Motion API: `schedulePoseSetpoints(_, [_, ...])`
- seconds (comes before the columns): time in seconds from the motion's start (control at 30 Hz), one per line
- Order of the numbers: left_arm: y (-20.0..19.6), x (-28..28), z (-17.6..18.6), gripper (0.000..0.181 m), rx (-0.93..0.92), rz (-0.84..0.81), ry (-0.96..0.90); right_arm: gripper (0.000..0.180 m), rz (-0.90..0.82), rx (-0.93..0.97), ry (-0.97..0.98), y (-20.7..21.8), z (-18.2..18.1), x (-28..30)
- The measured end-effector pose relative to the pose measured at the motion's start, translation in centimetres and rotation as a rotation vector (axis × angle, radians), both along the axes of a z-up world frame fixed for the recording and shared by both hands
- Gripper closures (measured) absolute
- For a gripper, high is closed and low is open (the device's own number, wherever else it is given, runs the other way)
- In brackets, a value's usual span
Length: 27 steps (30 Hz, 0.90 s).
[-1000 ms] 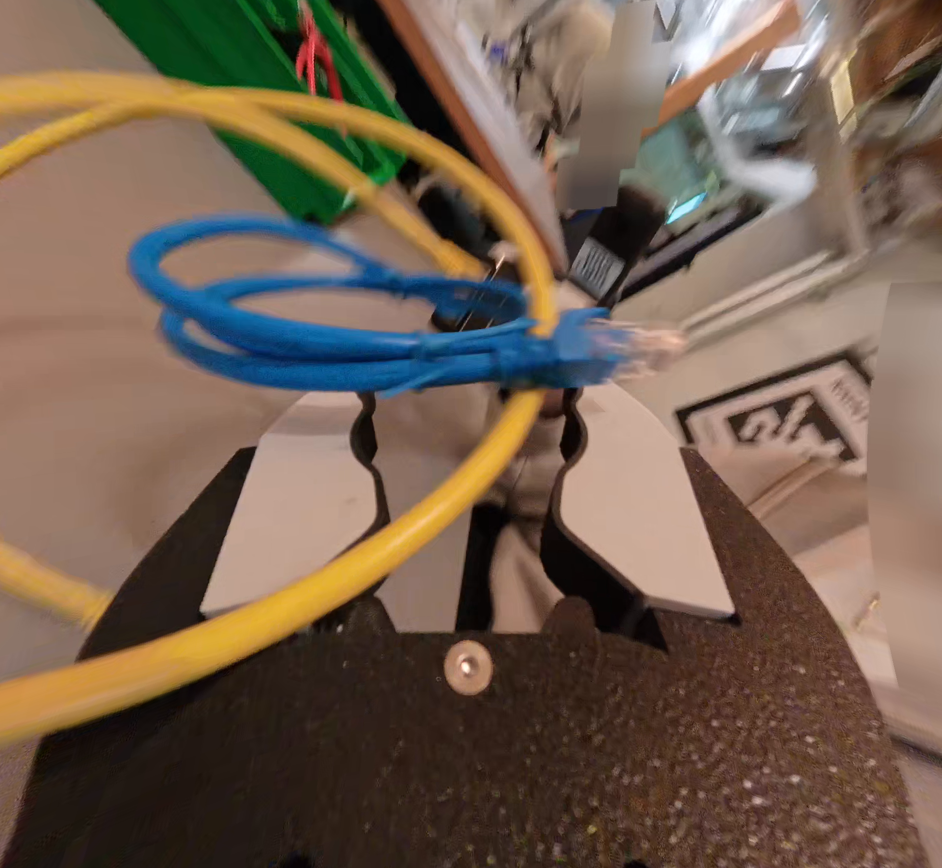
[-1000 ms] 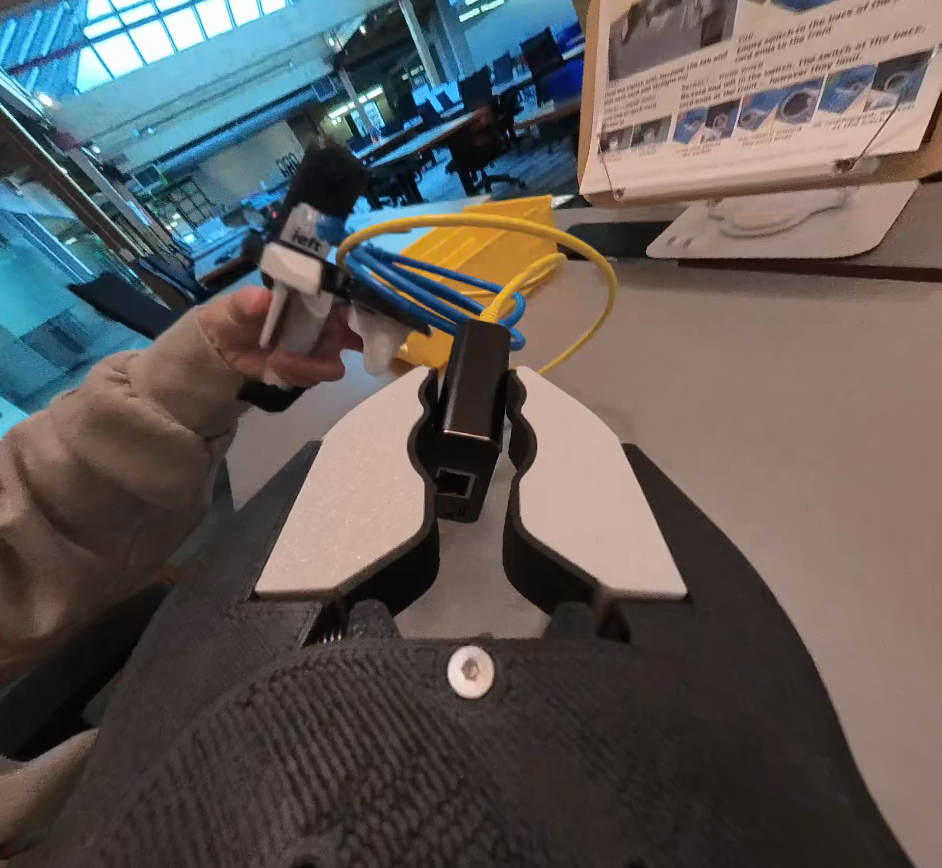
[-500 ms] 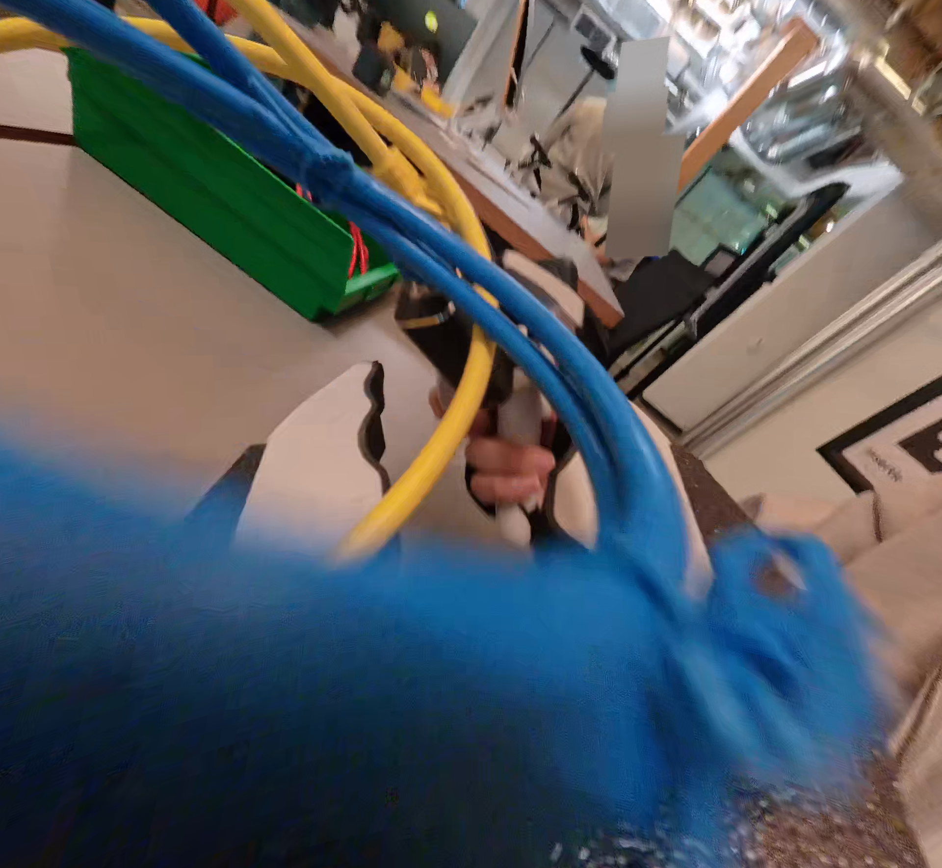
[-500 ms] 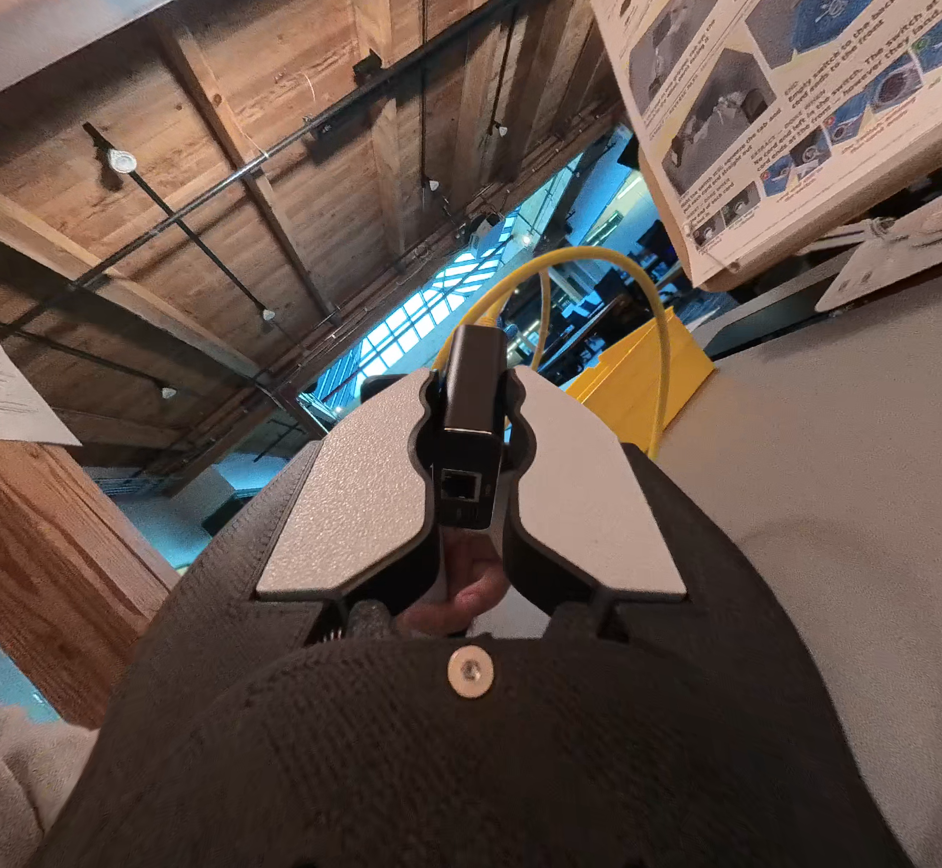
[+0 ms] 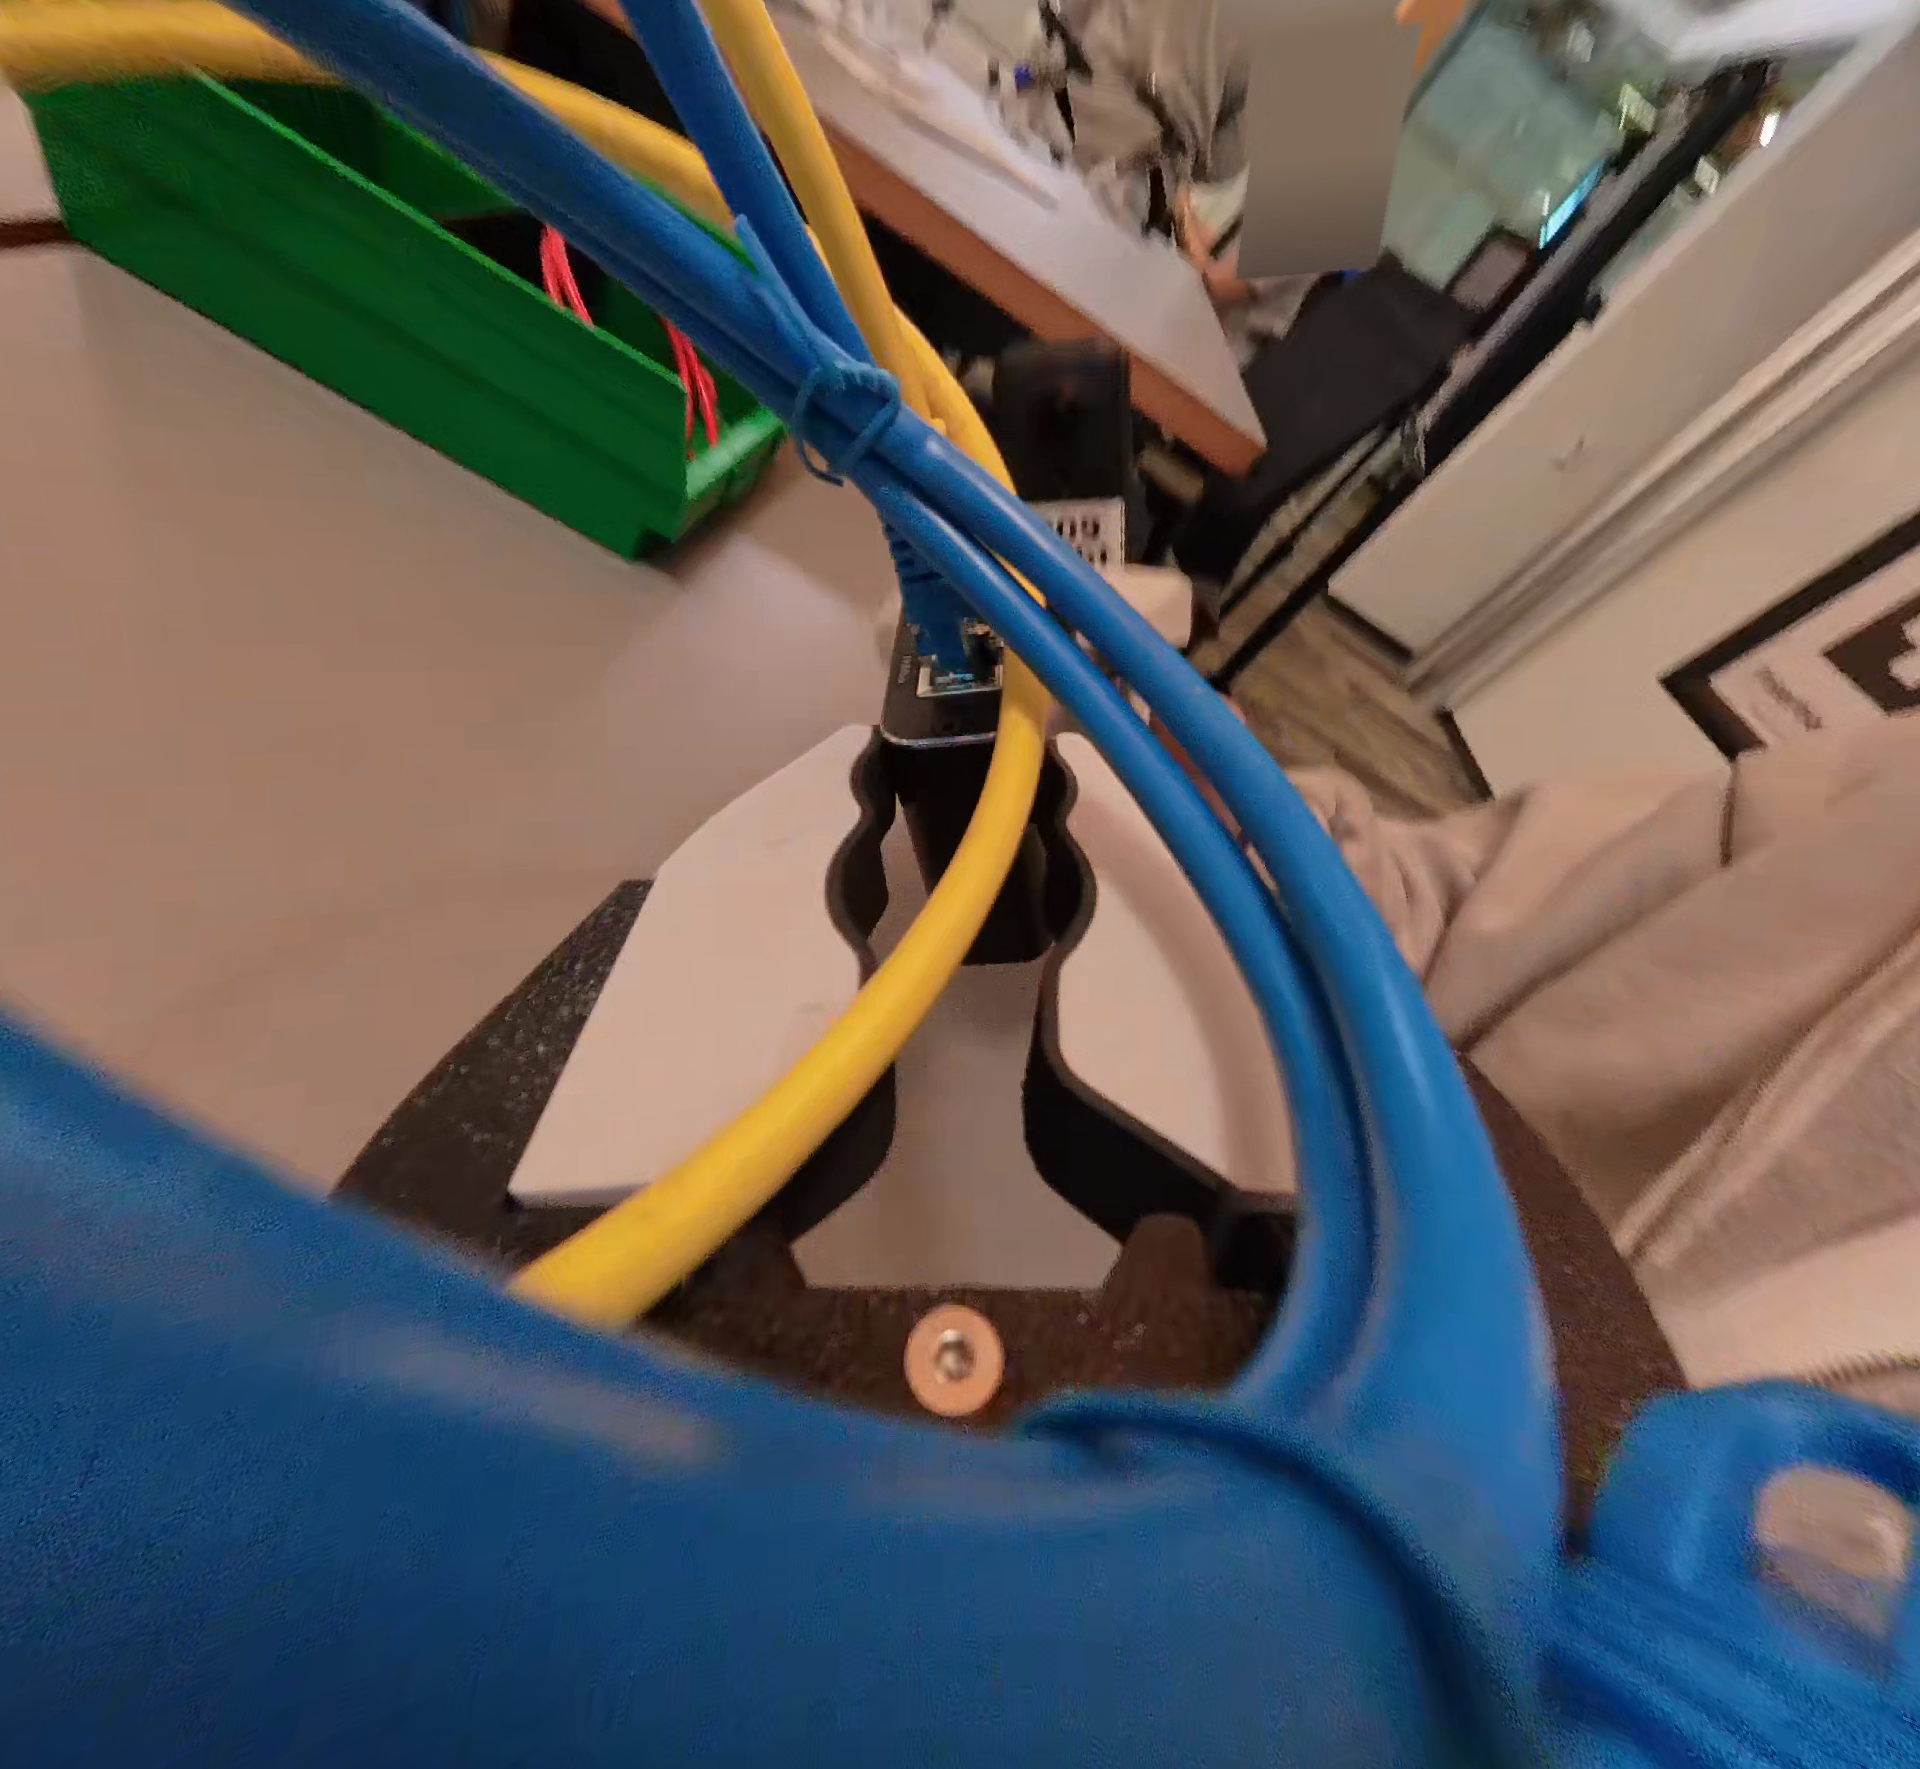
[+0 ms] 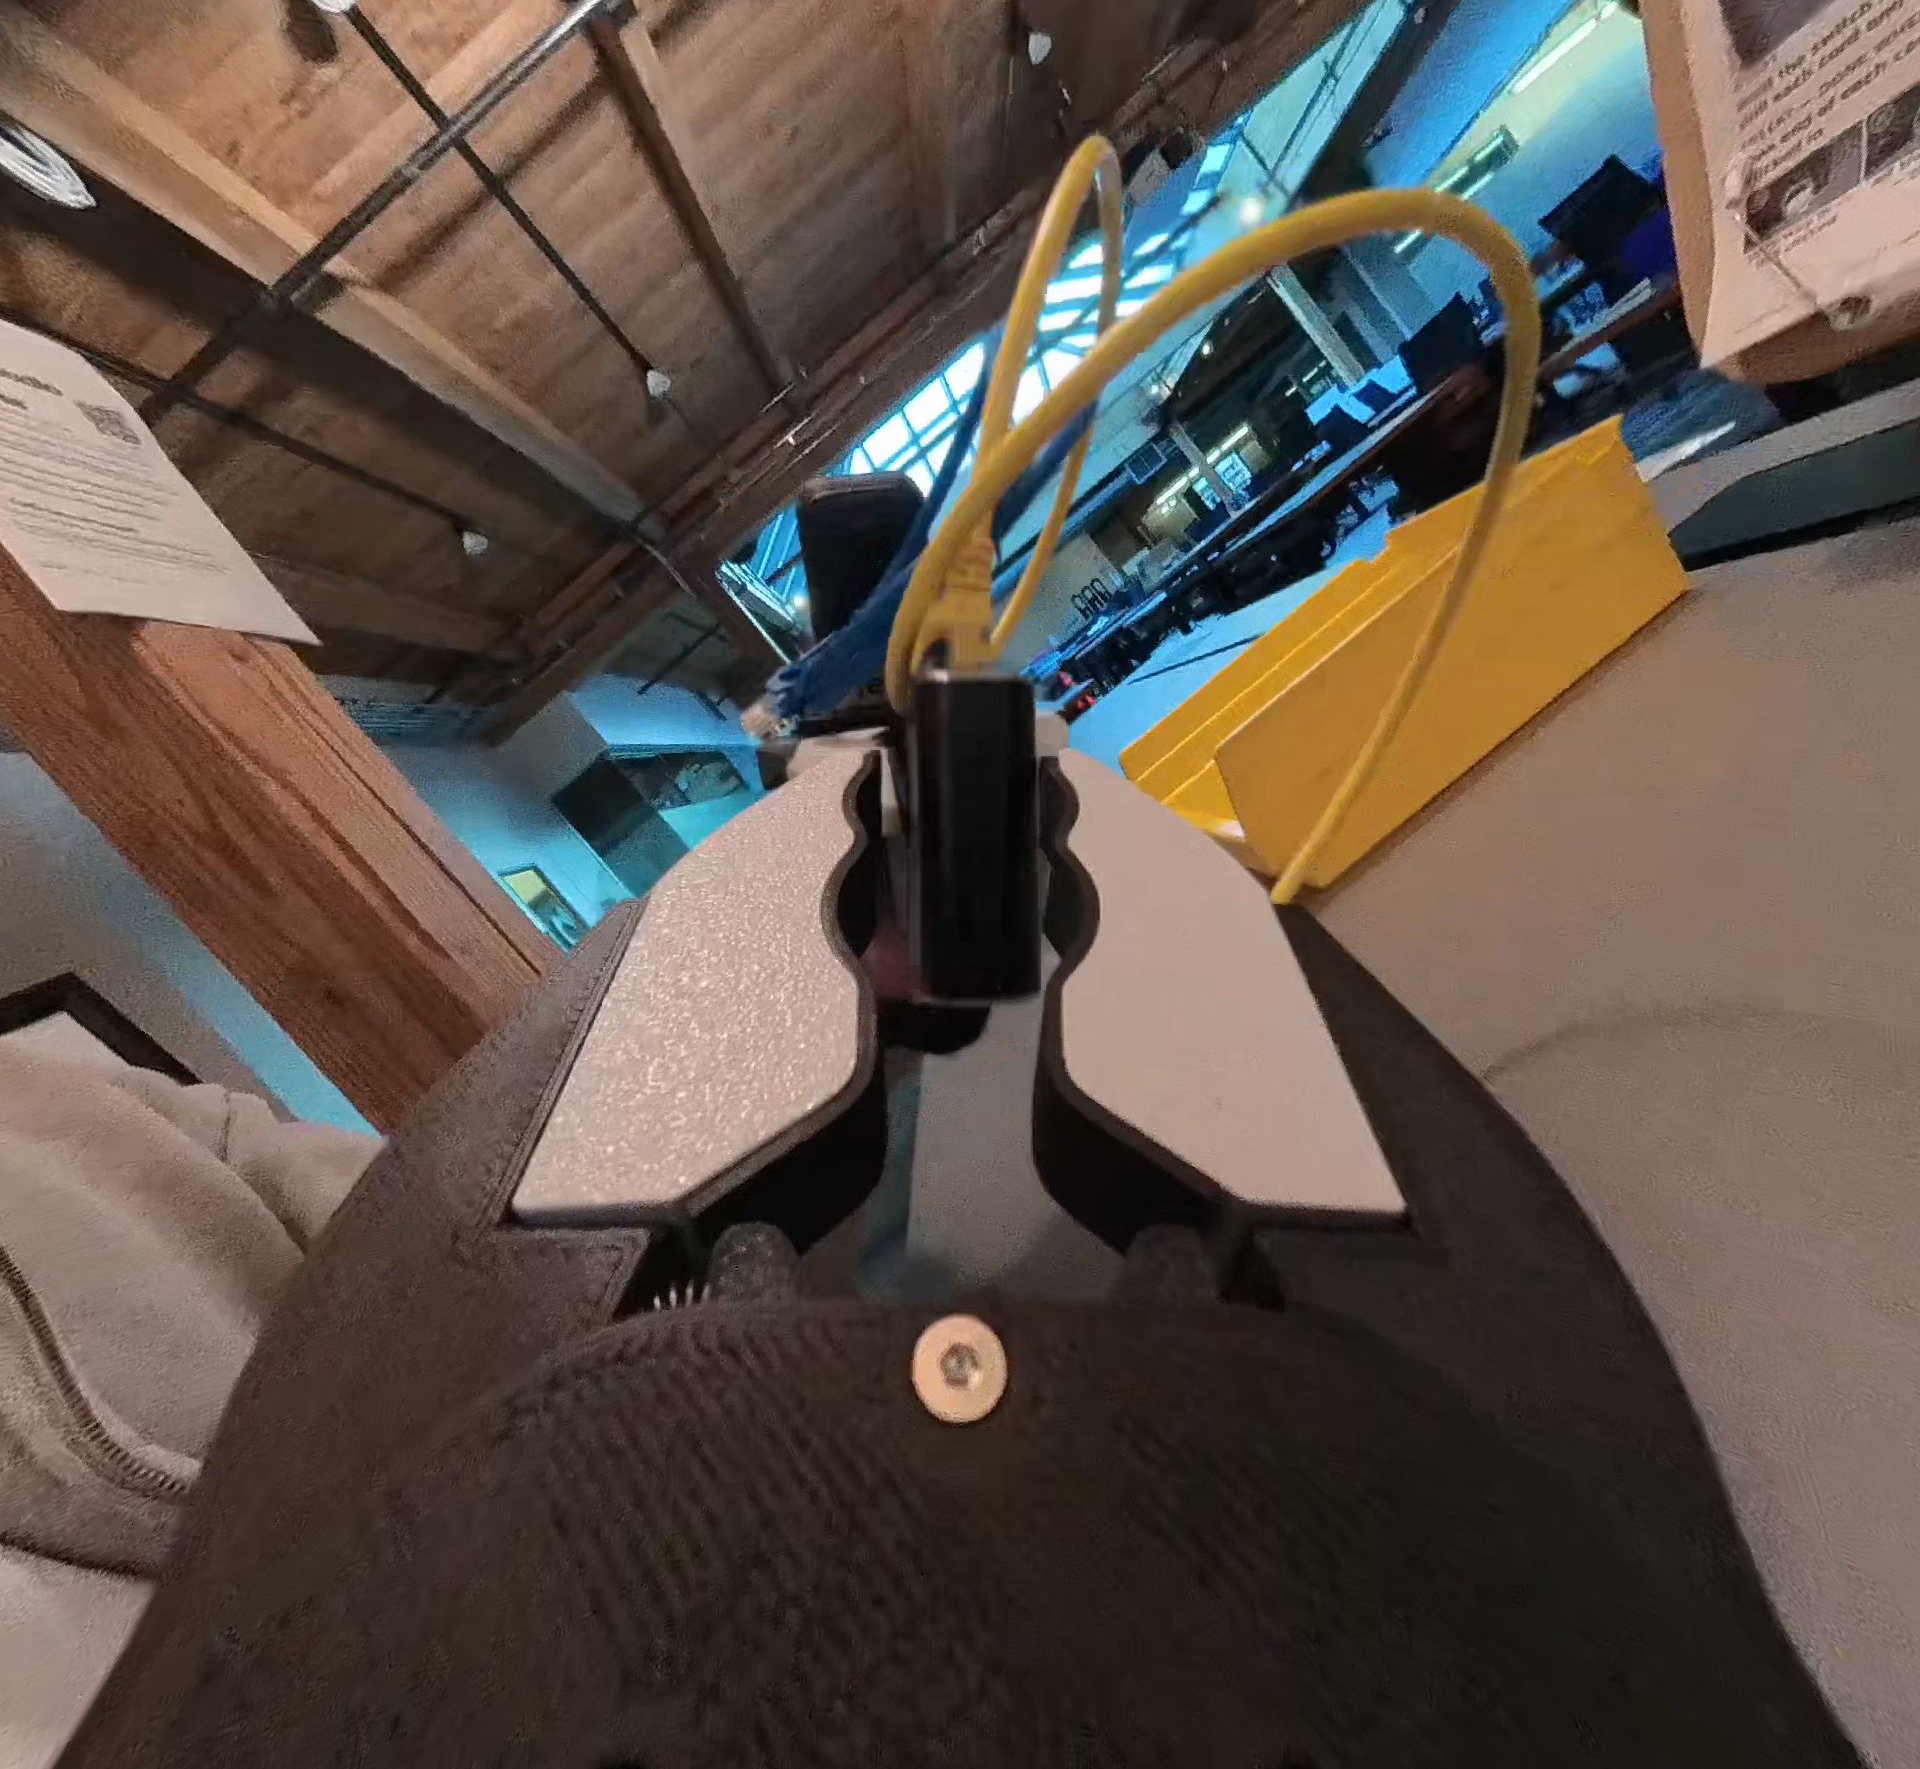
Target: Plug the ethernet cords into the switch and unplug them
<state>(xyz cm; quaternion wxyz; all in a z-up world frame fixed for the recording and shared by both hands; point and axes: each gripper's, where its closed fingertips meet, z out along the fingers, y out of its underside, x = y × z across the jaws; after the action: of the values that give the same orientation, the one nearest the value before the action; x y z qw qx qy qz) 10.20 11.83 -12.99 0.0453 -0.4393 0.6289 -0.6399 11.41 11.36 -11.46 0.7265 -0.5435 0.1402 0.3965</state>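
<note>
The right gripper (image 6: 961, 769) is closed on the black switch (image 6: 971, 836), which stands between its two grey fingers (image 6: 707, 1023) in the centre of the right wrist view, lifted up with the wooden ceiling (image 6: 727, 57) behind it. At the far end of the switch a yellow cord (image 6: 1496, 431) goes in with its plug. From there the cord rises in a wide loop to the upper right and comes down in front of the yellow bin (image 6: 1455, 639), which stands on the grey table (image 6: 1662, 888) at the right. A second strand of it loops up in the centre. In the left wrist view the same switch lies in the centre, between the fingers of the left gripper (image 5: 961, 763). These fingers stand close on both sides of it, but whether they press on it cannot be told. The blue cord (image 5: 1195, 732), a bundle tied with a blue twist, runs from the upper left down to the lower right and fills the bottom as a blurred mass very near the camera. One blue plug (image 5: 930, 628) points down at the port on the switch's upper end; whether it is fully seated is not clear. The yellow cord crosses in front of the switch. A green bin (image 5: 343, 296) with red wires (image 5: 686, 369) inside stands at the upper left. A grey sleeve (image 6: 104, 1200) shows at the left edge of the right wrist view.
</note>
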Motion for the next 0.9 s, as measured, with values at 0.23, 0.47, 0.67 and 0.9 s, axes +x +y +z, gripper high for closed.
schedulePoseSetpoints(0.23, [-0.9,-3.0,-1.2,0.157,0.087,-0.295,0.189,0.156,0.118,-0.091,-0.145,-0.4,0.0,-1.5])
schedulePoseSetpoints(0.47, [-1.1,-4.3,-2.4,0.157,0.188,-0.425,0.256,0.165,0.249,-0.163,-0.135,-0.6,-1.5,-3.3])
schedulePoseSetpoints(0.67, [-1.2,-3.8,-1.8,0.157,0.194,-0.414,0.212,0.163,0.239,-0.117,-0.186,-0.6,-1.4,-3.8])
schedulePoseSetpoints(0.9, [-1.2,-3.3,-1.5,0.156,0.147,-0.399,0.162,0.165,0.198,-0.064,-0.199,-0.6,-0.9,-3.4])
